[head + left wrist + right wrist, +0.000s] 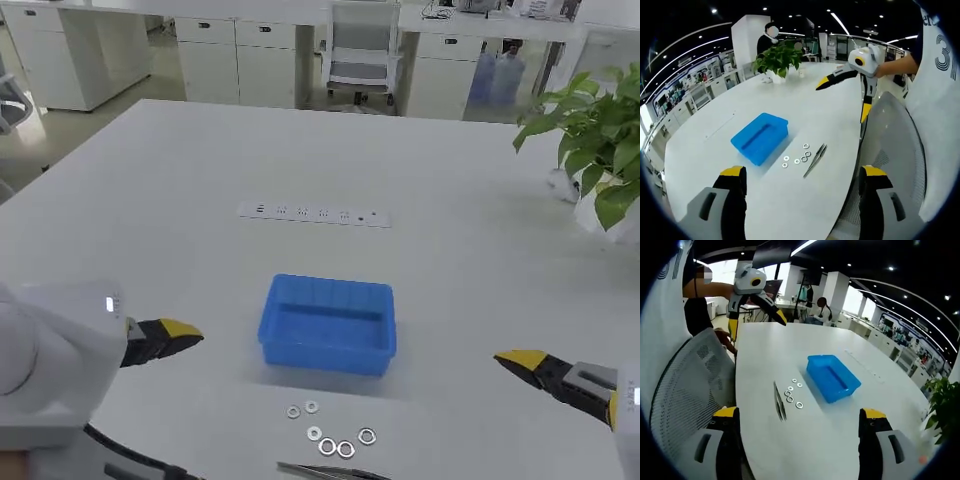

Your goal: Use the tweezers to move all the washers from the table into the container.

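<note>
Step in hand: probably picking up the tweezers (330, 470), which lie untouched at the near edge of the table (450, 250).
Left claw (803, 171): jaws wide, holding nothing, left of the container (328, 322).
Right claw (799, 413): jaws wide, empty, right of the container.
Washers (330, 432): six in a loose cluster between tweezers and container.
Doing it well: grip both tweezer arms mid-length so that squeezing closes the tips, and approach from the near side to avoid scattering washers.
Writing: dark figures on the person's shirt (940, 100), seemingly "31", cut off. The power strip (313, 213) markings are too small to read.
</note>
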The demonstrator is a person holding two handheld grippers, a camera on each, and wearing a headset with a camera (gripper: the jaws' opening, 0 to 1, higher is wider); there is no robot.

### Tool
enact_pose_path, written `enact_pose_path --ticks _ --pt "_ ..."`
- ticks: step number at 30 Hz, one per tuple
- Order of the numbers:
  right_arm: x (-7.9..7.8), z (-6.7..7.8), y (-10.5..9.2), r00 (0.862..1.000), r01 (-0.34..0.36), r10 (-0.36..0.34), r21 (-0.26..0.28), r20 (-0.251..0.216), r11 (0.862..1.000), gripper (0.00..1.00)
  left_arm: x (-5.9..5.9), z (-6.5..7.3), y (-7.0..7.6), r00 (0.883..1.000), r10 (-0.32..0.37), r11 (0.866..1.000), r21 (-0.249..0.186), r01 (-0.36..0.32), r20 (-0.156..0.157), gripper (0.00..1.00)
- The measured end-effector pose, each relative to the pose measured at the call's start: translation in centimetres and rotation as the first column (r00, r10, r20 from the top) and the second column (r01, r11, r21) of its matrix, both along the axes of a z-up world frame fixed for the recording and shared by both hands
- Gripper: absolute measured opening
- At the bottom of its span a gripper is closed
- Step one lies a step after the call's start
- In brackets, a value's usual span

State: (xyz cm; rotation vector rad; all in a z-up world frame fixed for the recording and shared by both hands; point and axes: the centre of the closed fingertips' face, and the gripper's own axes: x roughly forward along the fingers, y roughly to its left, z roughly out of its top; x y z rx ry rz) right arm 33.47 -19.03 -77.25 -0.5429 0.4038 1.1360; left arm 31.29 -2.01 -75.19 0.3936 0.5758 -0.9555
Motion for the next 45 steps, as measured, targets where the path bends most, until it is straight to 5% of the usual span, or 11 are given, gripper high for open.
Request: enact_pose_path --ticks 5,13,22,45 --pt "0.1 1.4 0.5 1.0 0.013 -0.014 0.063 0.007 0.998 0.97 0.1 0.0 -0.3 1.0 -0.007 1.0 -0.009 0.007 -0.006 0.99" --pt "0.4 1.0 0.2 1.0 0.031 -0.031 0.044 0.003 0.999 0.98 0.4 0.4 -0.4 1.0 -0.008 1.0 -0.004 0.008 0.02 0.99" --pt "0.6 0.8 -0.2 0.999 0.046 -0.046 0.037 0.004 0.998 0.97 0.3 0.6 0.2 1.0 0.011 1.0 -0.011 -0.011 0.016 0.99" --pt "1.4 1.9 -0.3 0.997 0.063 -0.066 0.058 0.038 0.996 0.94 1.3 1.8 0.1 0.997 0.036 0.999 -0.019 -0.035 0.064 0.98"
